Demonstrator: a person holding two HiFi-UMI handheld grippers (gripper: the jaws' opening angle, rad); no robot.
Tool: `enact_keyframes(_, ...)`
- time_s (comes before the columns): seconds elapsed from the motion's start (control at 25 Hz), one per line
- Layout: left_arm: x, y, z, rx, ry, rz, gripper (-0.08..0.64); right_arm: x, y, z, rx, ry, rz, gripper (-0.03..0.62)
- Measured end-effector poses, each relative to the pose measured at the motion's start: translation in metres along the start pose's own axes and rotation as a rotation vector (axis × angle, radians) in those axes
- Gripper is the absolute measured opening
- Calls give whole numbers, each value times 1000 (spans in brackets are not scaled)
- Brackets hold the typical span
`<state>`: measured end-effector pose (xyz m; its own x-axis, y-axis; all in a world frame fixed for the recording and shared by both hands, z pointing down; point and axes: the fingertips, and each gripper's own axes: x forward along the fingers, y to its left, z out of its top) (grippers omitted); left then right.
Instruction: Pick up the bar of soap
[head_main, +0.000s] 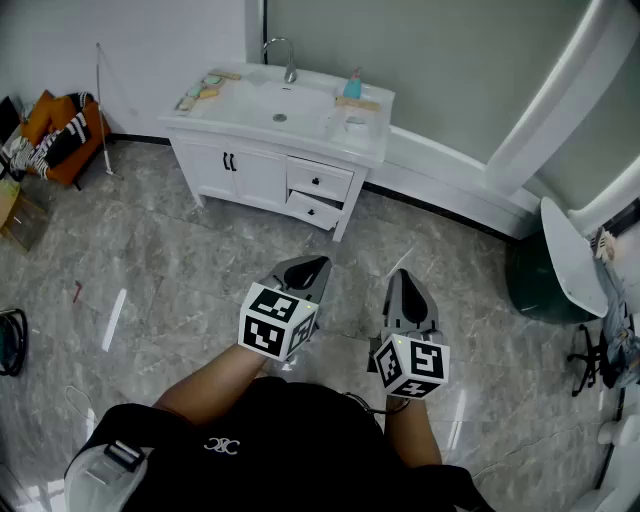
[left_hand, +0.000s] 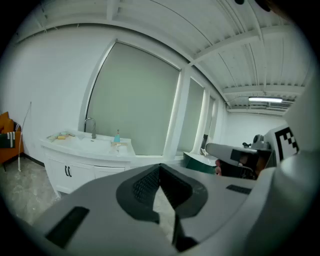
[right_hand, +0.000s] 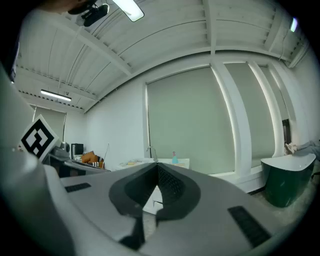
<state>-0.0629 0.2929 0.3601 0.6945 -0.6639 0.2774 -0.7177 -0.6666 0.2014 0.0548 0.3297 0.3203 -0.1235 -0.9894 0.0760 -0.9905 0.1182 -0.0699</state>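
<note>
Head view: left gripper (head_main: 312, 268) and right gripper (head_main: 403, 285) are hanging over the floor (head_main: 180, 260).
Both grippers' fingers are pressing together, holding nothing. Small things are sitting along the tabletop's (head_main: 270, 128) side edges, the soap too small to single out.

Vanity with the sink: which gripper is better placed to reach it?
Probably left, marginally: the vanity stands ahead on the side of the left gripper. The right gripper is equally shut, empty and far off.
</note>
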Motion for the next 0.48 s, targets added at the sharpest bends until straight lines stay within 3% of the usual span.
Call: enact_keyframes(0.48, 10, -11, 0, 17, 14, 44, 11, -4, -19, -3, 69, -17, 27, 6)
